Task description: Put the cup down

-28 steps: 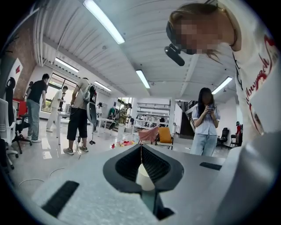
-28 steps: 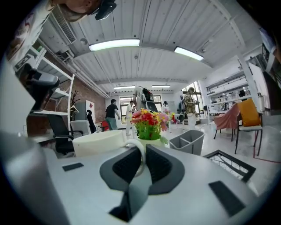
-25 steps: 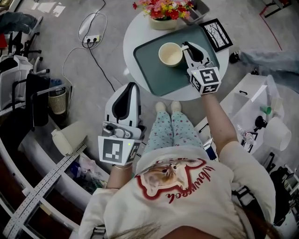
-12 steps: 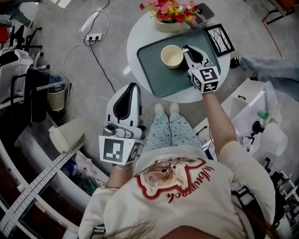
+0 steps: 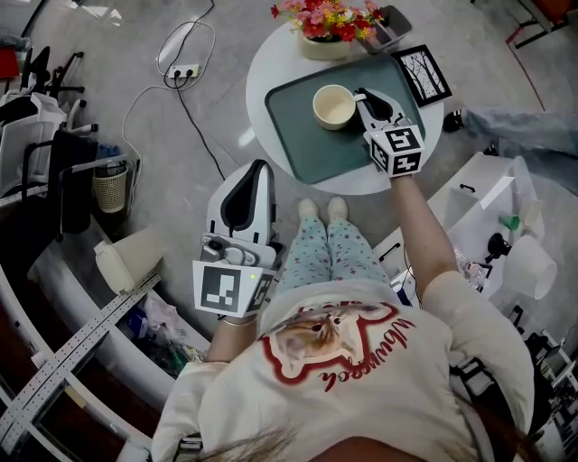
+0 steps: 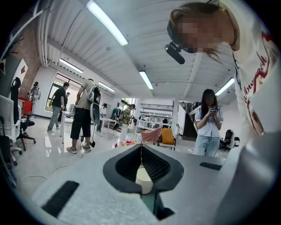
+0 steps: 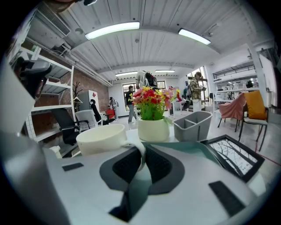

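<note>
Right claw (image 5: pixel 362 94) clamped on the cup (image 5: pixel 333 106) handle, jaws pinching it from both sides. Cup upright and empty, at the far part of the tray (image 5: pixel 307 149) on the round table (image 5: pixel 262 72). It looks seated on the tray, but contact is hard to confirm. Flowers (image 5: pixel 323 18) at the table's far edge, frame (image 5: pixel 423 70) just right of the tray. Left claw (image 5: pixel 256 166) well apart from the table, beside the person's legs (image 5: pixel 330 253), jaws together at the tips, holding nothing.
</note>
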The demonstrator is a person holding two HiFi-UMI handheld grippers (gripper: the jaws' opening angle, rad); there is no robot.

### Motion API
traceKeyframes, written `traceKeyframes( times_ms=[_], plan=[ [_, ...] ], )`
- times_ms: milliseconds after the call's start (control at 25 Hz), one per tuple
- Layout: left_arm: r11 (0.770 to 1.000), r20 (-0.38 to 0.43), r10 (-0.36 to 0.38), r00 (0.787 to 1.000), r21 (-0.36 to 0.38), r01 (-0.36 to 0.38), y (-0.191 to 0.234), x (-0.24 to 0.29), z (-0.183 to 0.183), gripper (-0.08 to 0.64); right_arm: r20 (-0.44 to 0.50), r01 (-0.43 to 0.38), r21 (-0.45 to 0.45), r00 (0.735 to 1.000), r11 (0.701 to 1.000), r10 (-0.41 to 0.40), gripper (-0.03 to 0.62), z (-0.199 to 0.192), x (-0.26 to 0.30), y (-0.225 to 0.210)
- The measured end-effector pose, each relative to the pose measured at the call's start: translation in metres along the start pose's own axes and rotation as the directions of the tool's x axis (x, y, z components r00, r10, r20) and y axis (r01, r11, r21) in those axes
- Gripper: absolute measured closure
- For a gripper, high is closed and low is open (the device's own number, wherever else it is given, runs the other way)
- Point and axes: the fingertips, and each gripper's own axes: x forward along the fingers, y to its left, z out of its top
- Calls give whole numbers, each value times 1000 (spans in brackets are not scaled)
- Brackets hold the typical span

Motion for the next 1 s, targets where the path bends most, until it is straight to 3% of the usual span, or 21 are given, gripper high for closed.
traceKeyframes(
  times_ms=[400,1000],
  plan=[
    [1000,7,-9,1000,5,9,-10,-6,3,545,-34,29,5,999,1000,-29,557,-7,-4,-4],
    [1000,-15,8,1000,-10,-8,-13,-14,-2,545,5,57,22,998,998,-58,557,-5,-21,2]
  ],
)
